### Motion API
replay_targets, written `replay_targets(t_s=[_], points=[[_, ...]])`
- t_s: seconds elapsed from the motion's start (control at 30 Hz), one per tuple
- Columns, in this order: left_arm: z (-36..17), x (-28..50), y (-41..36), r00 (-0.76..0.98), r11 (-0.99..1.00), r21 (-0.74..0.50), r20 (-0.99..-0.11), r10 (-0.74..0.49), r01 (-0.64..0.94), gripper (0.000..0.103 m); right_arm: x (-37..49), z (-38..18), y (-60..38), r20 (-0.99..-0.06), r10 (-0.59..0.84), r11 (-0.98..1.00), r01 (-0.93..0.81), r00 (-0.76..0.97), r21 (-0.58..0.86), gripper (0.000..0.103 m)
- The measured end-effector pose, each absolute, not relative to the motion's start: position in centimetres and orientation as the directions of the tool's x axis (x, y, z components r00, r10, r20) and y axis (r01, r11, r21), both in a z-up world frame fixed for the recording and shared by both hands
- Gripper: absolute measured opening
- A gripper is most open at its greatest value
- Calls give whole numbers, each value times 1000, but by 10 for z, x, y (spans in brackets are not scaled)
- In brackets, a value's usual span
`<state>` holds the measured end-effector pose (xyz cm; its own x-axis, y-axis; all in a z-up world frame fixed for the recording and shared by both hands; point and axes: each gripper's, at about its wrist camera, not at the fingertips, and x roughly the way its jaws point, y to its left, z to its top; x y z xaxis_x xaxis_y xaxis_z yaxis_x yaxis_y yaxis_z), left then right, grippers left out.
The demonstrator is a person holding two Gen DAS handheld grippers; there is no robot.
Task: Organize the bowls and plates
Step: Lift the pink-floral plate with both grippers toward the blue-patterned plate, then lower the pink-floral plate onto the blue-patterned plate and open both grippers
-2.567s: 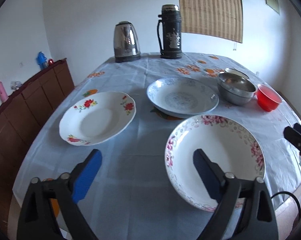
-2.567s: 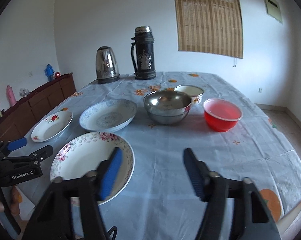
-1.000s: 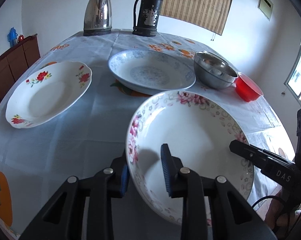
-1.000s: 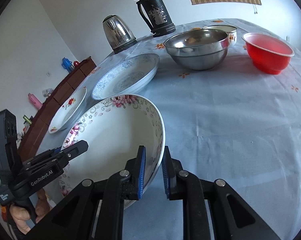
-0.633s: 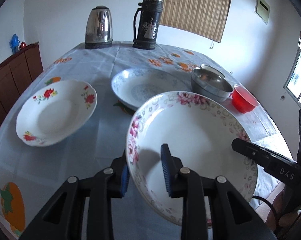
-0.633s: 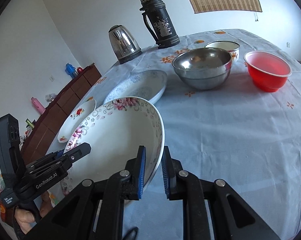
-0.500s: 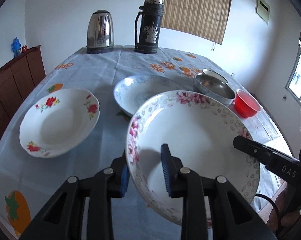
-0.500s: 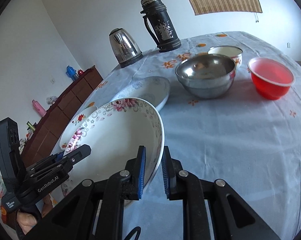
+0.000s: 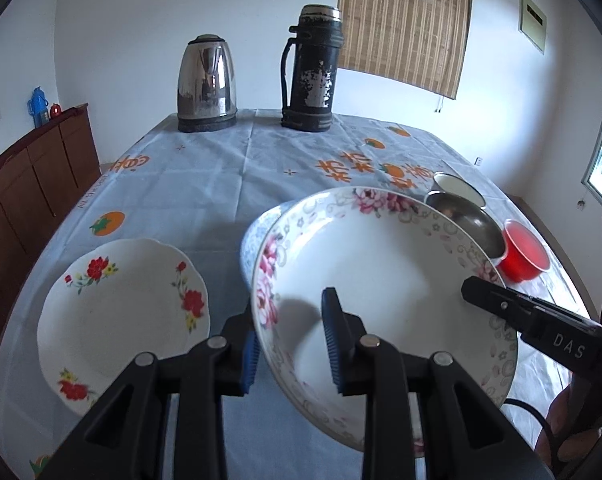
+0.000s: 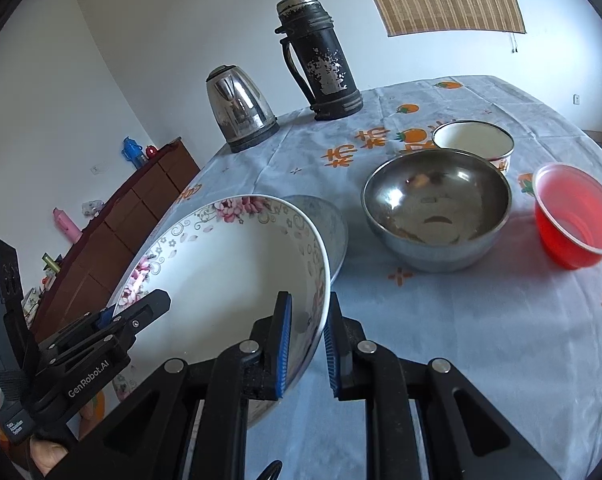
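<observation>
— Porcelain is gripped from both sides: the pink plate (image 9: 381,280) is clamped at its near-left rim by the left gripper (image 9: 291,344) and at its right rim by the right gripper (image 10: 305,346), and is held clear of the cloth.

— Which step is judged to be in hand?

— Carrying. The plate is held partly above the blue plate (image 10: 333,220). Stacking there is probably called for next: it must be centred, lowered level, and both grips released together.

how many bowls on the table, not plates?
3, all at the table's right side: steel bowl, white enamel bowl just behind it, red plastic bowl to its right. More could be hidden behind the lifted plate.
</observation>
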<state>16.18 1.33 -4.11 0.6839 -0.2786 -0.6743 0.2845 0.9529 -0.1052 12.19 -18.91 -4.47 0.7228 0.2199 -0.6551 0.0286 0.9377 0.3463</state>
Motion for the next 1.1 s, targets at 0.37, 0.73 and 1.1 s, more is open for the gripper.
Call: replay_targets(t_s=[0.37,0.73,1.1], points=[[-61,213,12,671,964,-102,-700,-246,246,26,179,-69,-187,-701,210,938,62,682,341,17],[-74,236,7,666,970,-90,-713,-222,227,26,201,-75,-183,-715,170,955,66,678,289,17],[-89,251,11,615,971,-128,-754,-228,204,28,208,-79,-177,-718,132,968,66,683,240,18]])
